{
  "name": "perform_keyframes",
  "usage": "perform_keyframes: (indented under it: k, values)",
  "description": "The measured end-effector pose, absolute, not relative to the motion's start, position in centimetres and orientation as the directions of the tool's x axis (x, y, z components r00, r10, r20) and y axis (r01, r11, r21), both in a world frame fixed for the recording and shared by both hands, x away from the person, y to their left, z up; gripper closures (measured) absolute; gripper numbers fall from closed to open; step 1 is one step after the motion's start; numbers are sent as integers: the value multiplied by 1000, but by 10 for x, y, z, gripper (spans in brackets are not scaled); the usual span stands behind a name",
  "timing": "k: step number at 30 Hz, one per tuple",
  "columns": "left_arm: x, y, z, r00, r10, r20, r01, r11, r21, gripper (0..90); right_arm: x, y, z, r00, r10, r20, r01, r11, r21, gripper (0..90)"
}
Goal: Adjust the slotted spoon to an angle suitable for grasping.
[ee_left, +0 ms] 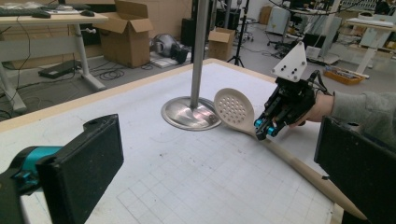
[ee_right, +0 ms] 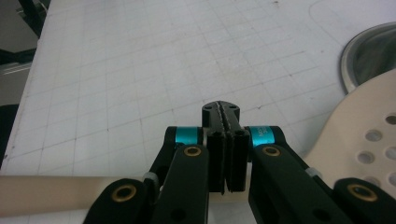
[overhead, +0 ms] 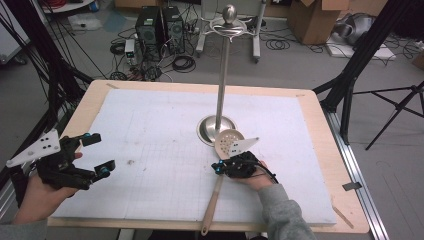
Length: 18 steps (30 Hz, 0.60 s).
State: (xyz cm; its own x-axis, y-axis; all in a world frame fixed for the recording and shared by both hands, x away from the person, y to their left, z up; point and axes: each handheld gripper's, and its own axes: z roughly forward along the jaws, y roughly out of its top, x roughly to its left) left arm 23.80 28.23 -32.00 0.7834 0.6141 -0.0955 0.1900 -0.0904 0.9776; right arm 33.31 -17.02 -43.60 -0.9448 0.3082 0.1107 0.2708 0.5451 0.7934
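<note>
I take the steel stand (overhead: 218, 127) as my landmark: a slim polished pole rising from a round, dished, mirror-bright base, capped by a ball knob and thin wire hooks, set on the white foam mat (overhead: 165, 150) with its faint printed grid, which covers the pale wooden table (overhead: 320, 130). The slotted spoon (overhead: 226, 155) lies just on the near side of that base, its cream-coloured, oval bowl pierced with small round holes and resting against the base's rim, while its long, smooth, light wooden handle runs away from the stand toward the near edge of the table and overhangs it slightly. My right gripper (overhead: 220, 167) sits at the neck of the spoon, just nearer than the base, low over the handle where it meets the bowl; in the right gripper view its two matte black jaws are pressed flat together with only a thin seam between them and nothing clamped, the handle passing beneath the linkage. My left gripper (overhead: 97, 155) hangs well to the left of the stand over the near left part of the mat, its grainy black rubber pads standing wide apart around empty air, teal collars behind them.
</note>
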Motion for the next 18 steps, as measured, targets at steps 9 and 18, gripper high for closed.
perform_keyframes:
  k: [9,18]
  values:
    - [239,281,-322,783,614,-98,198,-97,975,17,334,-167,-442,-940,322,114,292,584,758,895]
    - [239,282,-324,781,616,-101,202,-96,975,17,332,-167,-442,-938,336,85,286,614,736,898]
